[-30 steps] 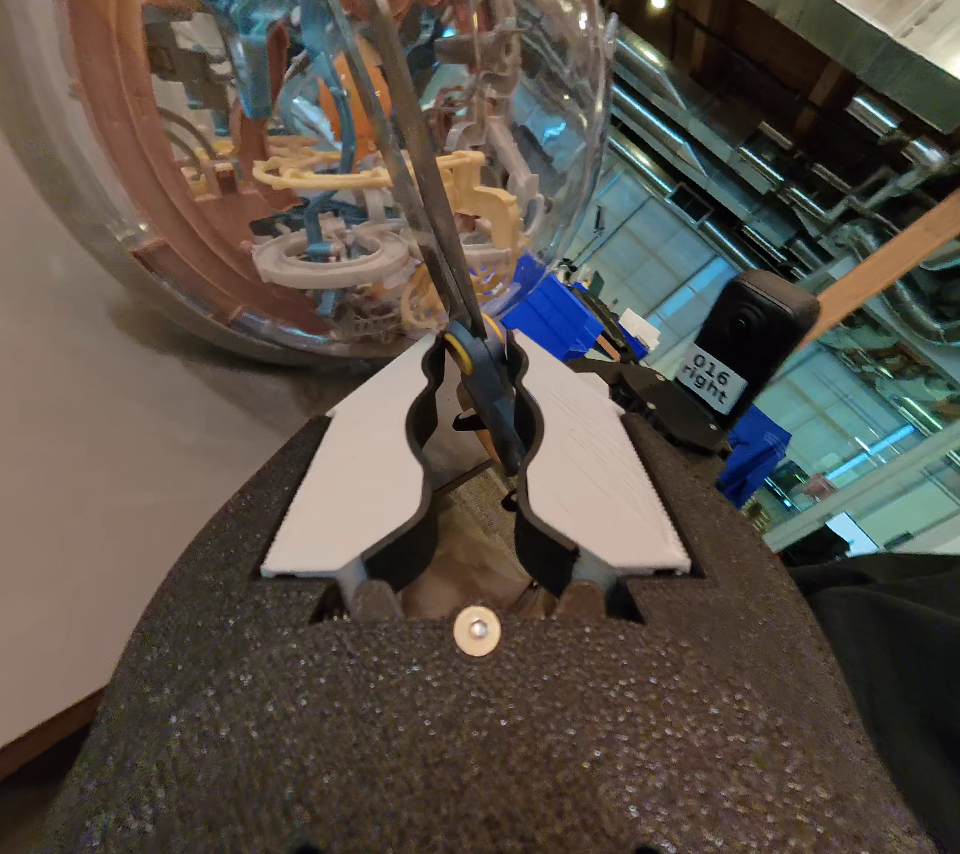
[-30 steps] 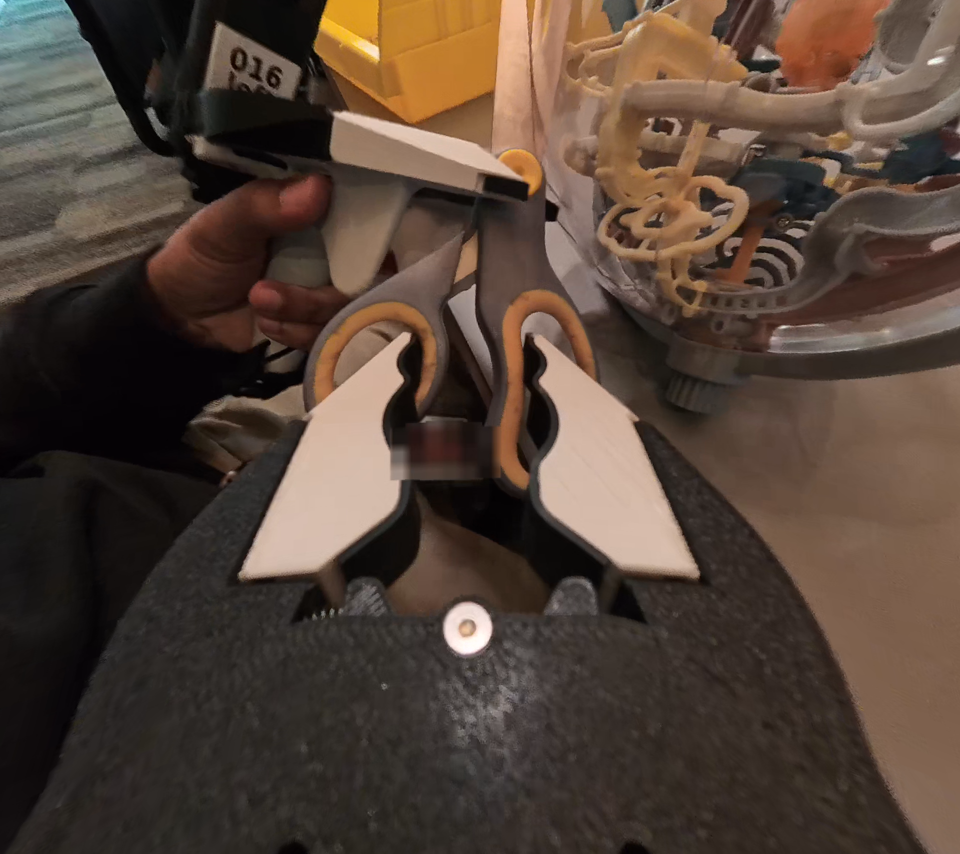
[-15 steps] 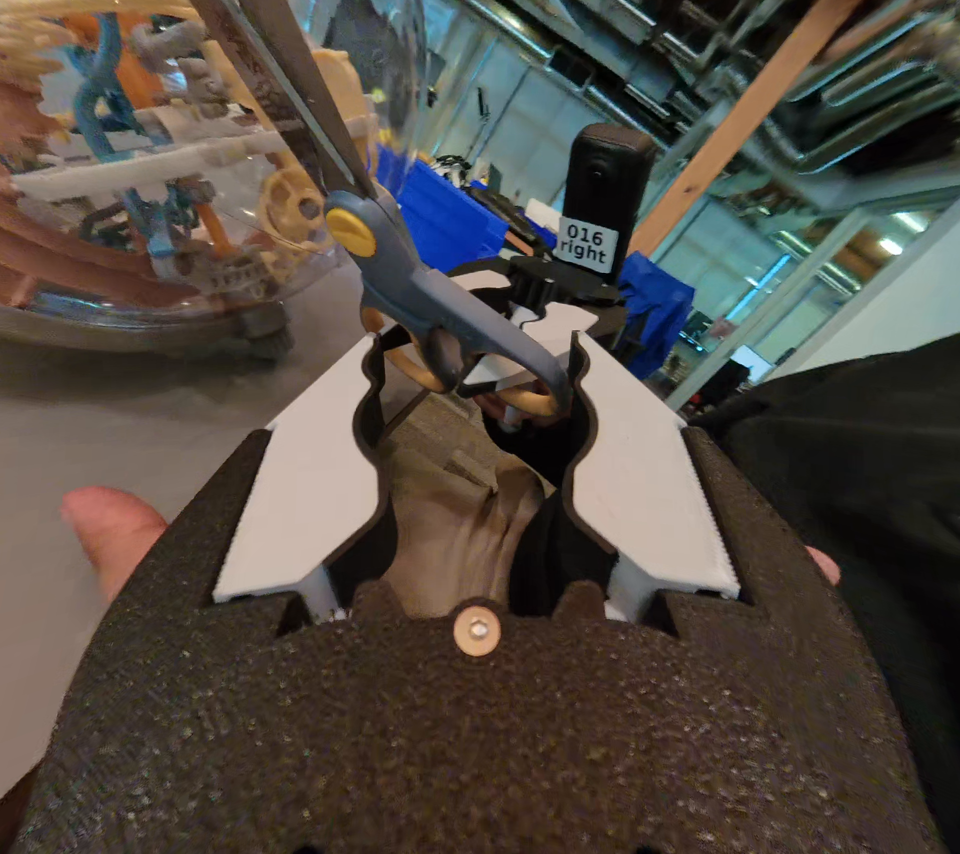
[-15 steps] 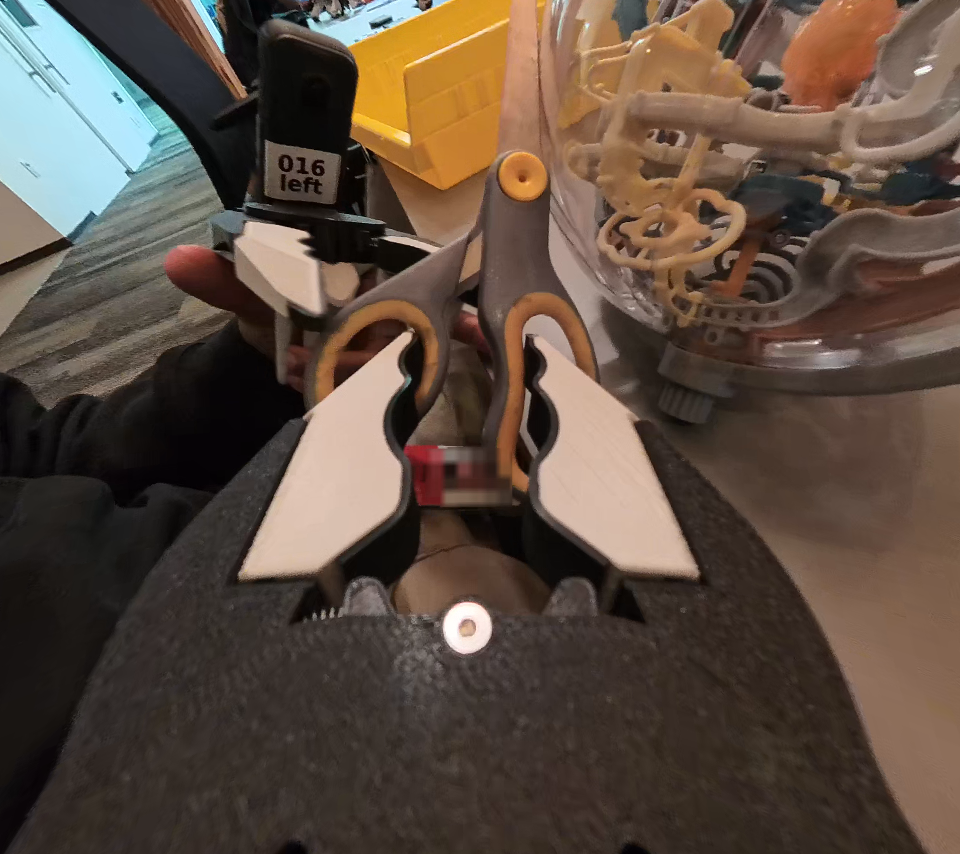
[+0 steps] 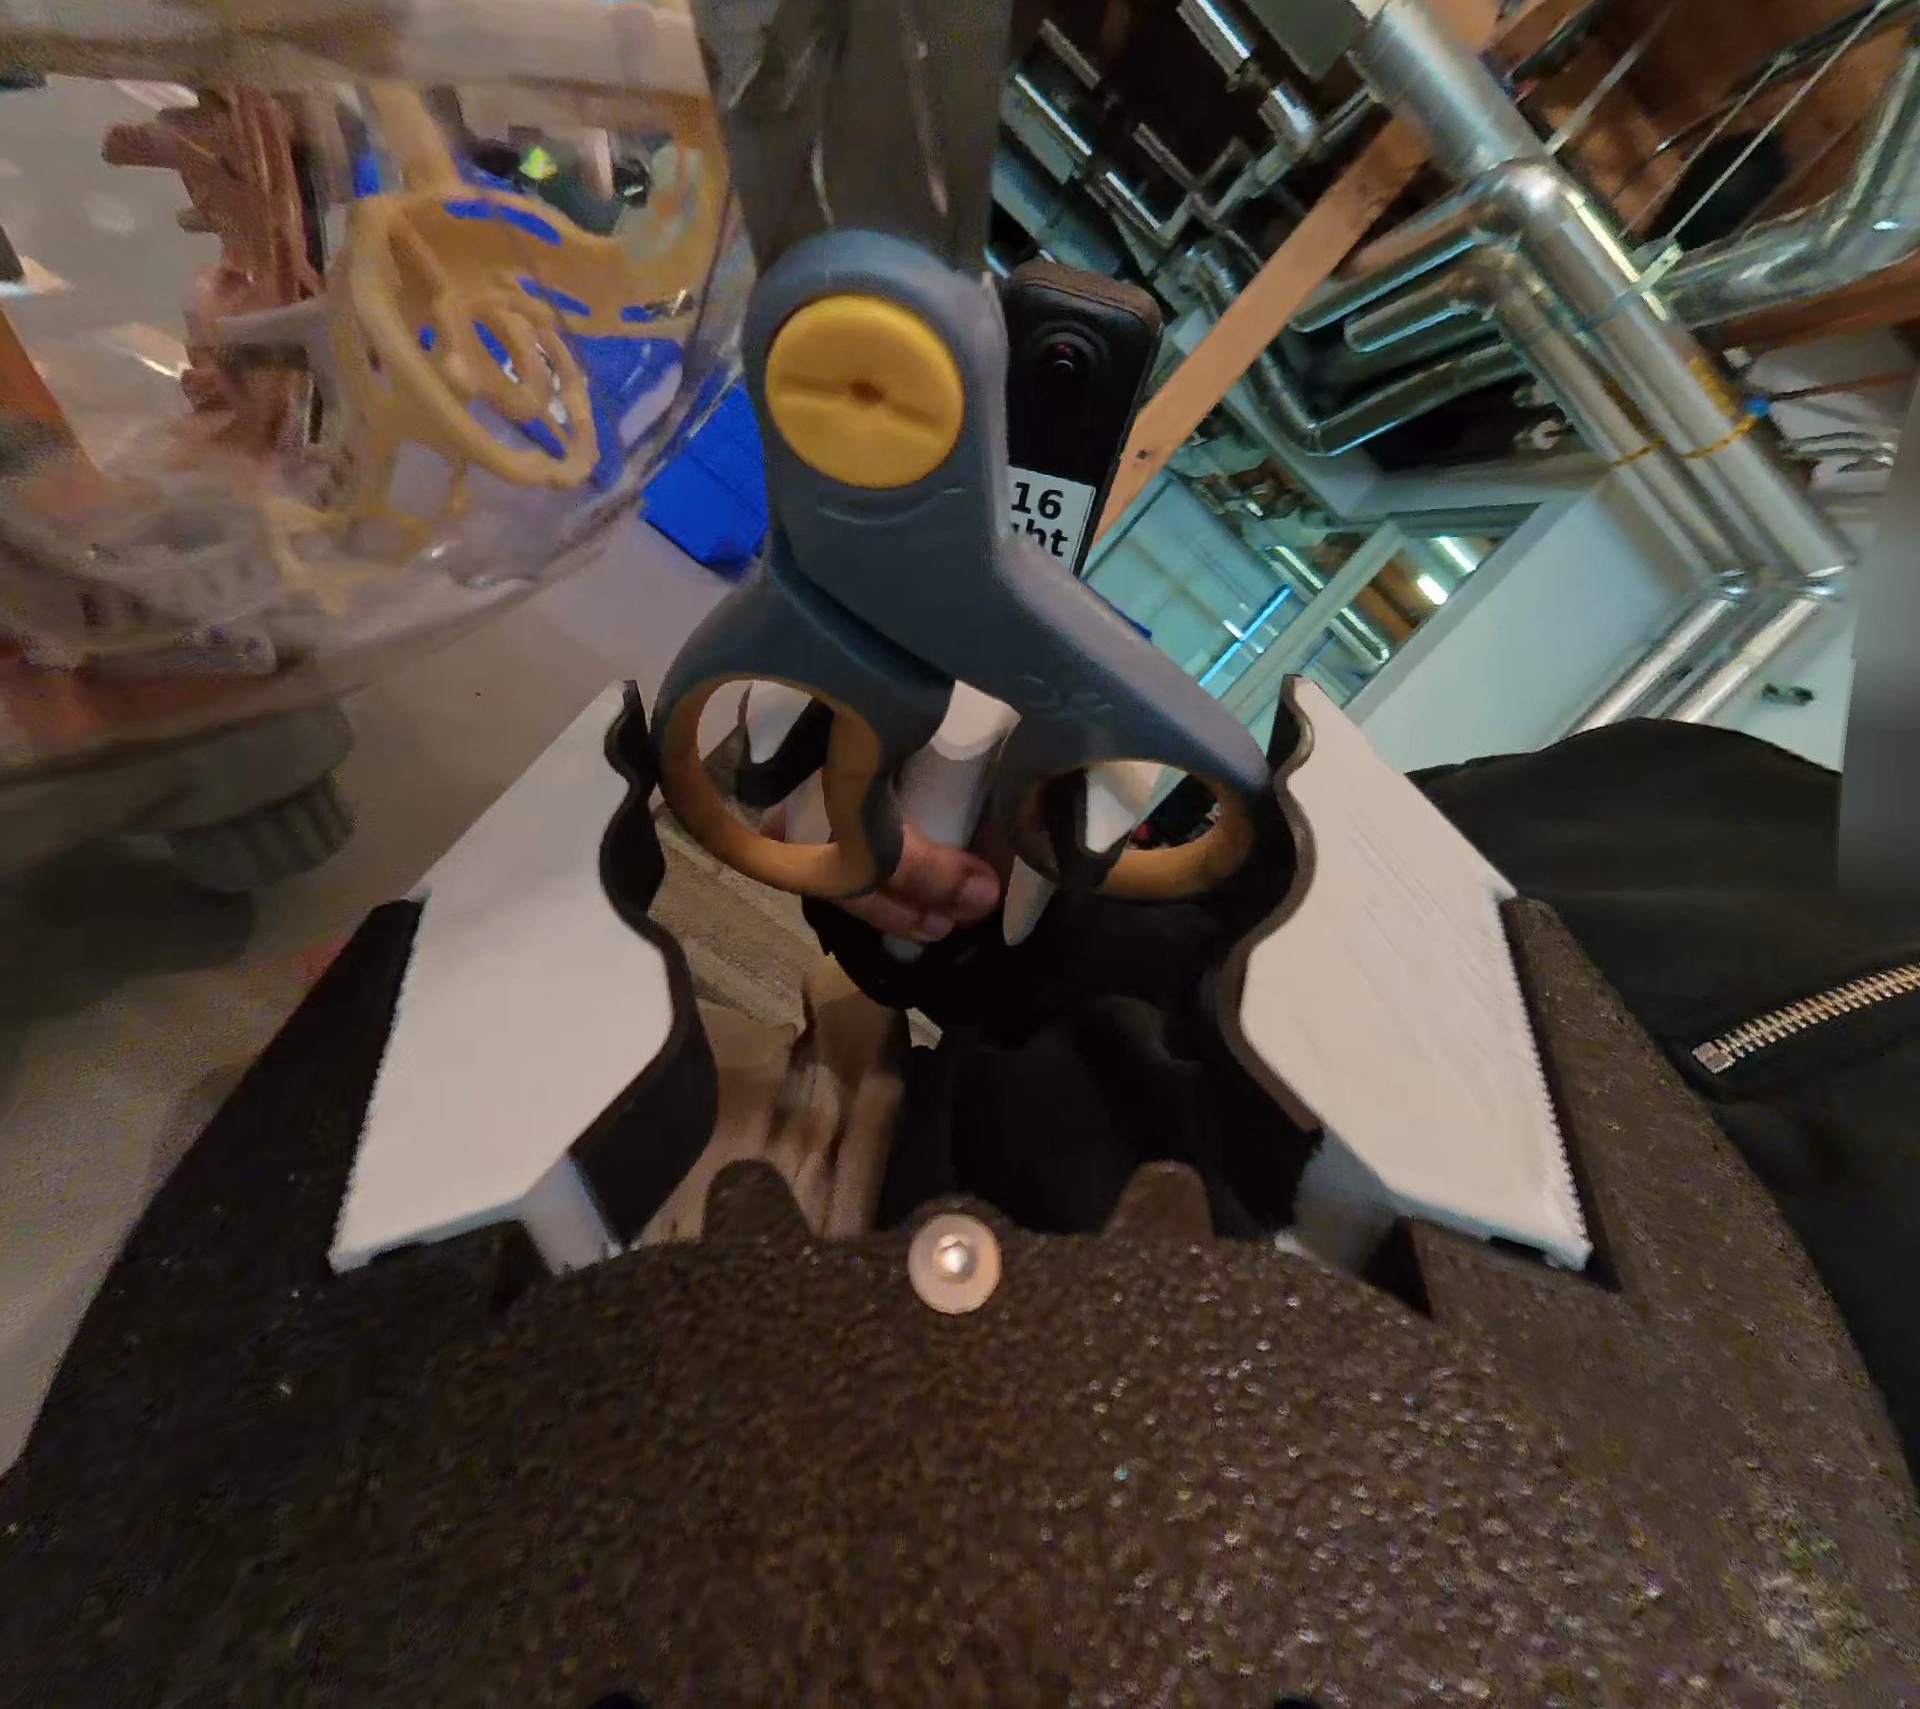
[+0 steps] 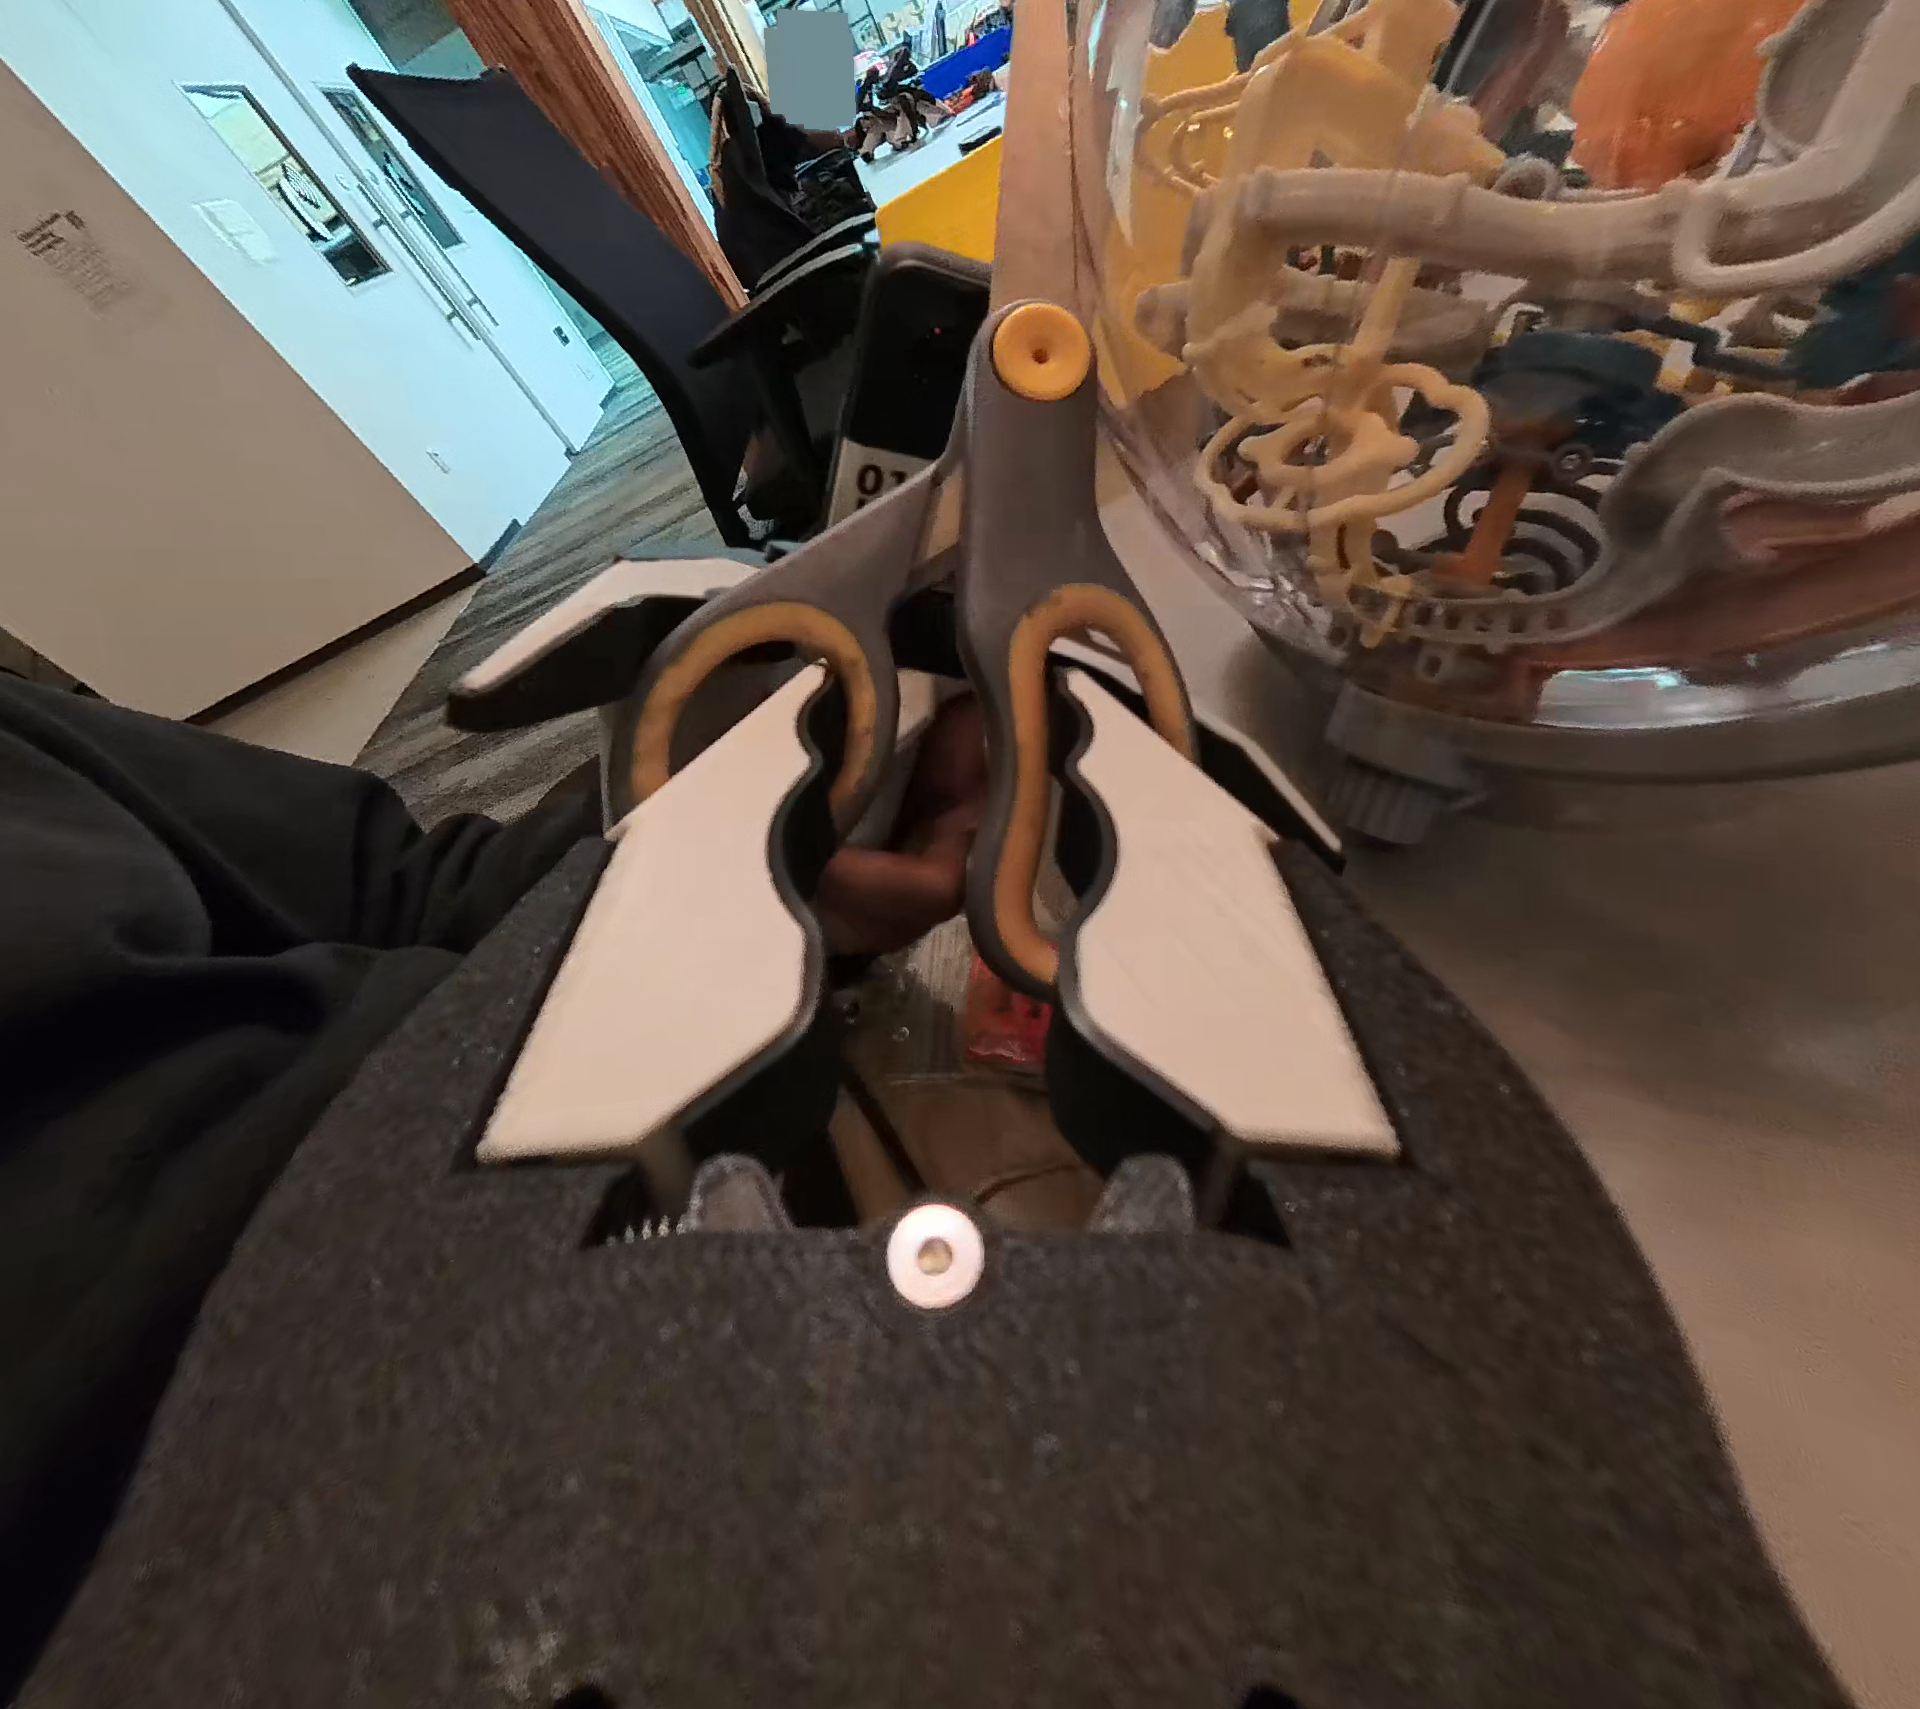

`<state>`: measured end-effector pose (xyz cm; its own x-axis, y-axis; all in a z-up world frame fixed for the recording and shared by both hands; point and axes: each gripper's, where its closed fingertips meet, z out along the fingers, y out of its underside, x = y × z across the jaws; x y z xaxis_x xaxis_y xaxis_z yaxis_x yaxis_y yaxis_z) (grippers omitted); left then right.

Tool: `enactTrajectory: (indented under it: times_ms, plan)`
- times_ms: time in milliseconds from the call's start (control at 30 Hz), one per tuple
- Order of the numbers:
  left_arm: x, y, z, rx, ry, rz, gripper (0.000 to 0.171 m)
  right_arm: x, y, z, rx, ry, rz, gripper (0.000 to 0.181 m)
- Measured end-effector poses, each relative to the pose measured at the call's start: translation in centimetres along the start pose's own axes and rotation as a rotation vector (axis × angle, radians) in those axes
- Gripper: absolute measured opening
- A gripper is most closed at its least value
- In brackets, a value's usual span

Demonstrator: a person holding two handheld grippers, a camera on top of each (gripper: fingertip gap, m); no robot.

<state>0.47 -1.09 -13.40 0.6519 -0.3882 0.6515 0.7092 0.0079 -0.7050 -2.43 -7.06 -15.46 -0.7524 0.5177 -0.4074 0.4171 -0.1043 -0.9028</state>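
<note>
The right gripper (image 6: 945, 693), jaws narrowed, grips the handle loops of the grey-and-yellow scissors (image 6: 1023, 516), blades upright just beside the clear maze globe (image 6: 1507, 651). The left gripper (image 5: 956, 703) is spread wide, bracketing those handles.

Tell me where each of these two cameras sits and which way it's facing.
Left wrist view: on the left gripper, looking up at ceiling ducts; black sleeve shows.
Right wrist view: on the right gripper, looking across a room; black sleeve shows.
Shared: grey scissors with yellow pivot, clear plastic maze globe, each other's gripper.
</note>
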Motion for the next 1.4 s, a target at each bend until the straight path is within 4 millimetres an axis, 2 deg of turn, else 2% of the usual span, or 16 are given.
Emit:
enactTrajectory:
  times_ms: [333, 367, 400, 567, 633, 1000, 1400]
  plan:
    - [-0.2, -0.2, 0.4, 0.026, -0.008, 0.000, 0.113, 0.2, -0.1, -0.2, 0.015, -0.021, 0.034, 0.036]
    - [-0.2, -0.3, 0.4, 0.032, -0.011, -0.003, 0.113, 0.2, -0.2, -0.3, 0.019, -0.019, 0.037, 0.031]
    - [-0.3, -0.2, 0.5, 0.035, -0.006, -0.020, 0.108, 0.3, -0.2, -0.3, 0.019, -0.014, 0.037, 0.032]
    - [-0.3, -0.2, 0.6, 0.033, -0.012, -0.023, 0.106, 0.2, -0.1, -0.4, -0.004, -0.022, 0.042, 0.027]
    - [-0.2, -0.2, 0.8, 0.043, -0.005, -0.049, 0.098, 0.2, -0.3, -0.6, 0.006, -0.021, 0.043, 0.025]
    - [-0.4, -0.9, 0.9, 0.078, -0.044, -0.087, 0.100, 0.4, -1.0, -0.7, 0.079, -0.046, 0.122, 0.026]
    - [-1.0, -1.0, 0.6, 0.053, -0.148, -0.034, 0.102, 0.1, -1.0, -0.5, 0.134, -0.191, 0.313, 0.030]
